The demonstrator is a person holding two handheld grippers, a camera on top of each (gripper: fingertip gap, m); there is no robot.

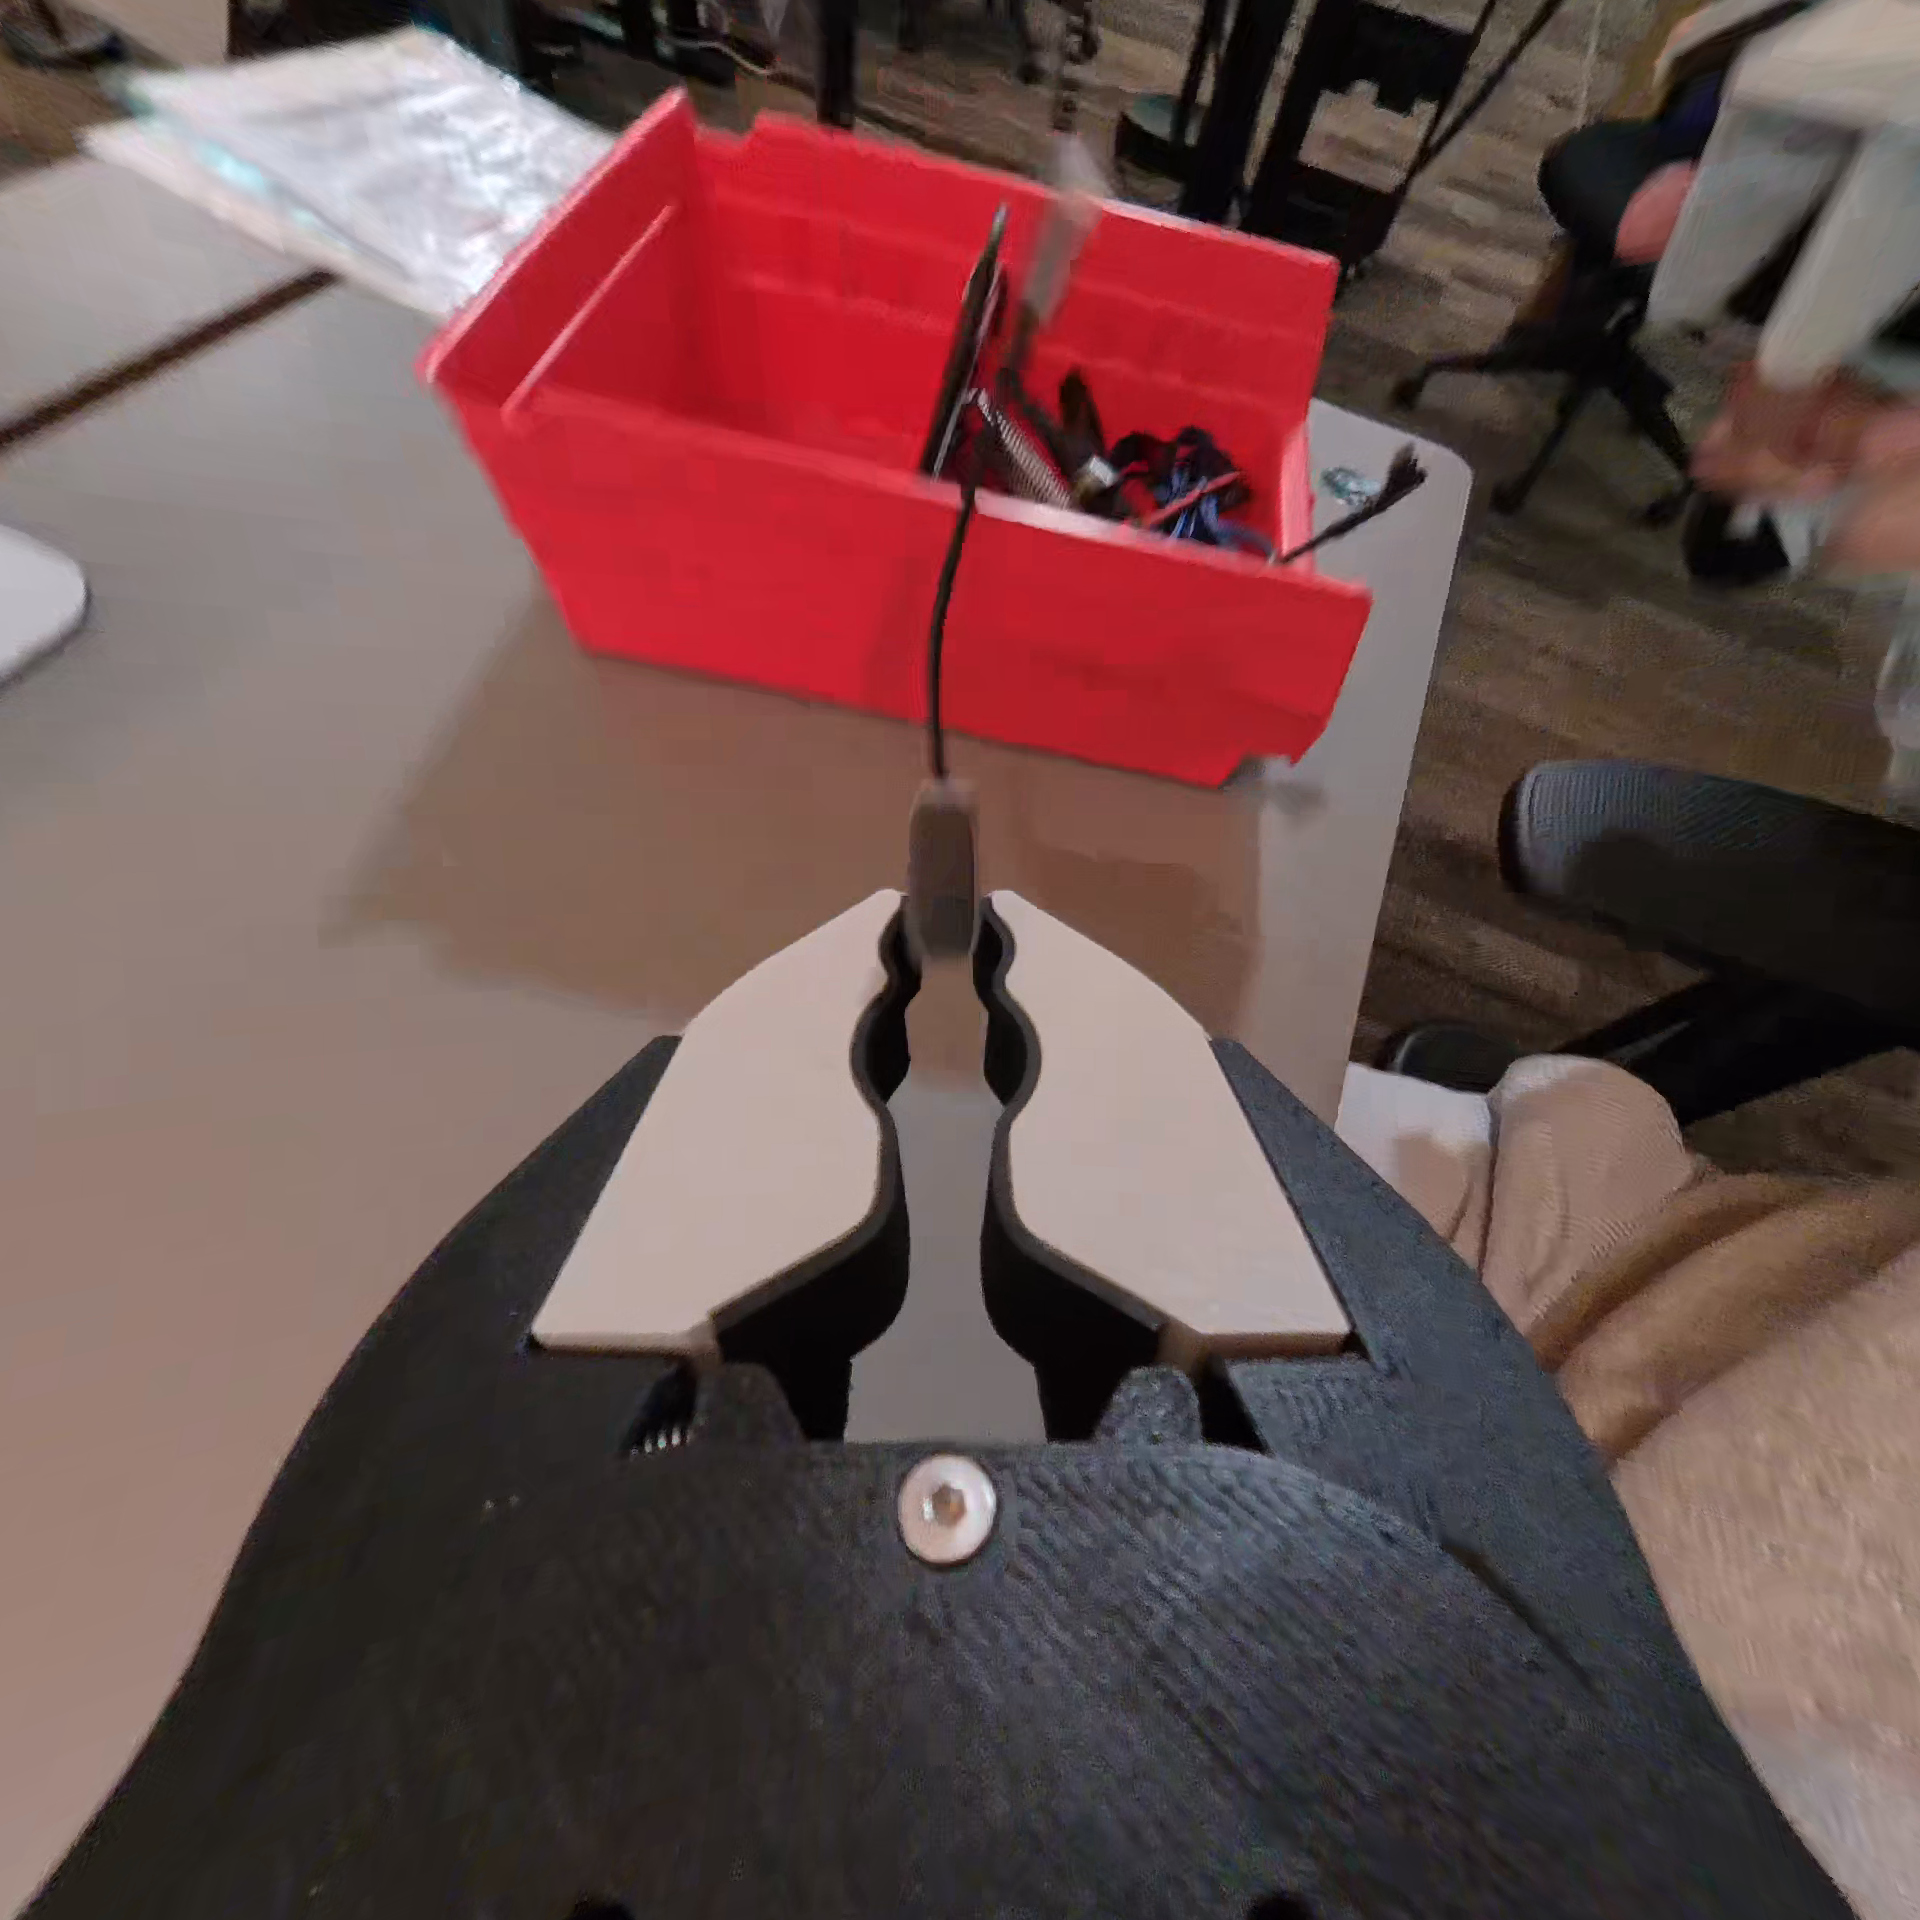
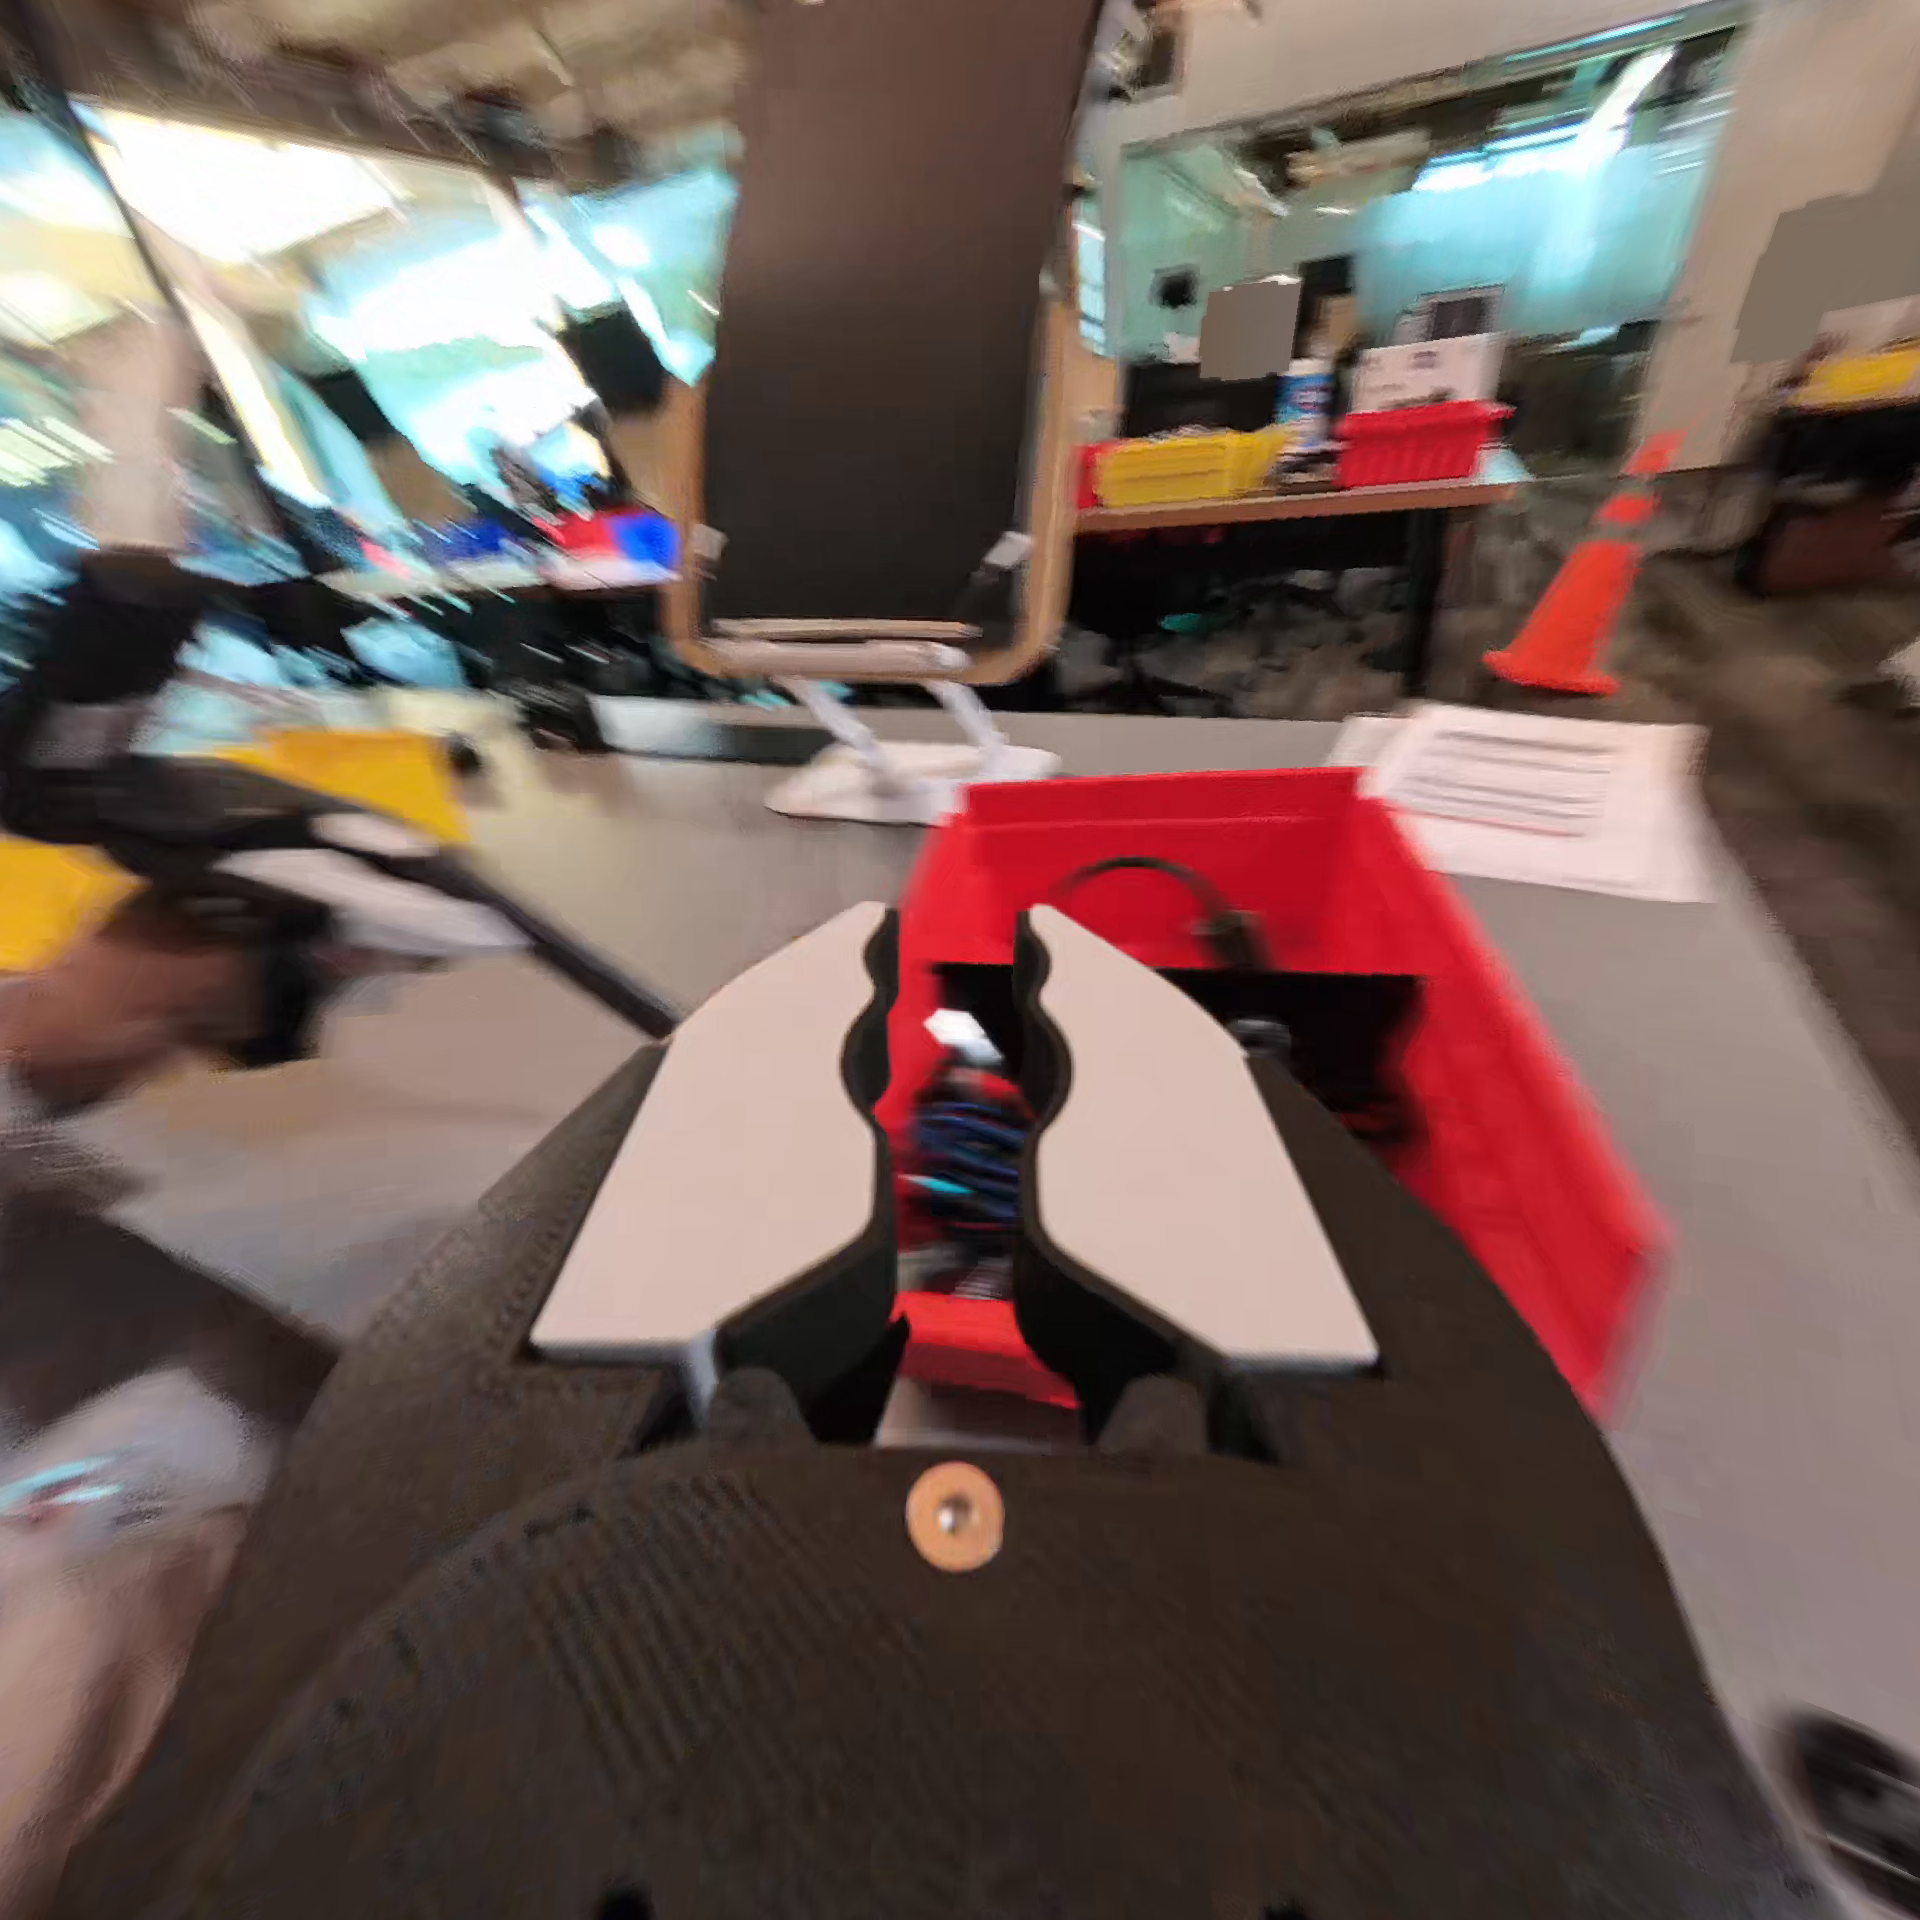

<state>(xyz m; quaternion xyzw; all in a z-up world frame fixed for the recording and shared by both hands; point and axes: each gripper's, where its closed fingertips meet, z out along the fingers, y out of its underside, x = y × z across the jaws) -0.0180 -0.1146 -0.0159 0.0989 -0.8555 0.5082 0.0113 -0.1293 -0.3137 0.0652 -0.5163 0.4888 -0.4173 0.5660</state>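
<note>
black tongs [image 1: 940, 925], grey pads [image 1: 758, 1132], silver screw [image 1: 945, 1509]

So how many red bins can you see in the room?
2: one red bin on the near table beneath the right gripper, another red bin on the far shelf. Blur may hide others.

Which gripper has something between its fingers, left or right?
The left gripper: its fingers pinch the dark plug of a black cable running into the red bin. The right gripper is open over that bin, holding nothing.

A bin [image 1: 831, 540] sits on the table [image 1: 260, 831]; wires [image 1: 1174, 478] lie in its right compartment.
</note>
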